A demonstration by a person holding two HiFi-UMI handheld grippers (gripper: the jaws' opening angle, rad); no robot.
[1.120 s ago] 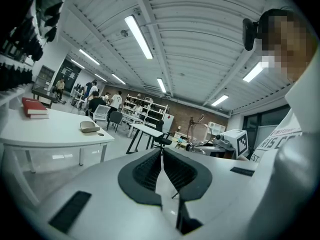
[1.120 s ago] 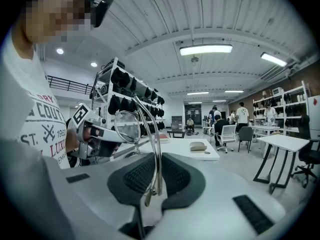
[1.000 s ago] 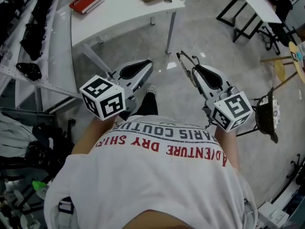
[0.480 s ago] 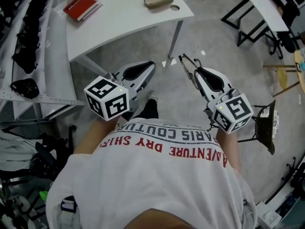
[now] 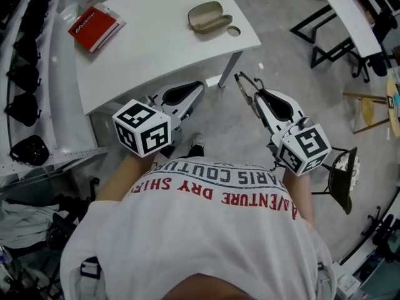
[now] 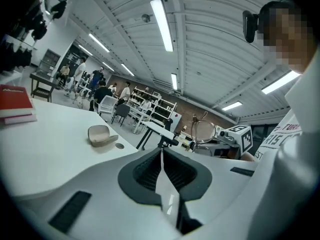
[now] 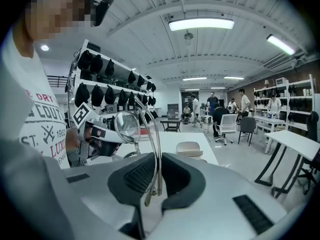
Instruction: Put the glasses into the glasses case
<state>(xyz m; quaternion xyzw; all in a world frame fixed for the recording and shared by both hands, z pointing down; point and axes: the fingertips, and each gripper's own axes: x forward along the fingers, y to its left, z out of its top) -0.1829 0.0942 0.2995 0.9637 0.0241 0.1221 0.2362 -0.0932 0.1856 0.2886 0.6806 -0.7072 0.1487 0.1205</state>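
1. Grey polished floor [image 5: 275, 55] underfoot in the head view, with a white counter [image 5: 156, 61] across the upper left and centre of the frame.
2. On that counter, toward its far right corner: beige glasses case [image 5: 209, 17]; open or closed, not clear from here. Just right of it, a small round disc [image 5: 234, 31]. At upper left, well apart from both, a red book [image 5: 95, 27].
3. Left tongs [image 5: 199, 86] at centre left, tips near the counter's front edge in the picture. Pressed together in the left gripper view, pad against pad, with nothing between them.
4. Right tongs [image 5: 255, 97] at centre right, tips toward the top of the frame. Pinching the glasses [image 5: 245, 83] by a thin wire temple arm, which stands nearly upright between the dark pads in the right gripper view. One round lens up and to the left of the pads there.
5. Glasses in the air beyond the tips of the right tongs, below and to the right of the counter's corner in the head view, well apart from the glasses case.
6. Along the left edge of the head view, white racks [image 5: 56, 105] with dark items. At upper right, black-legged tables [image 5: 340, 17].
7. Far back in the right gripper view, several people [image 7: 220, 115], seated and standing.
8. Across the bottom of the head view, a white T-shirt [image 5: 206, 242] with red lettering.
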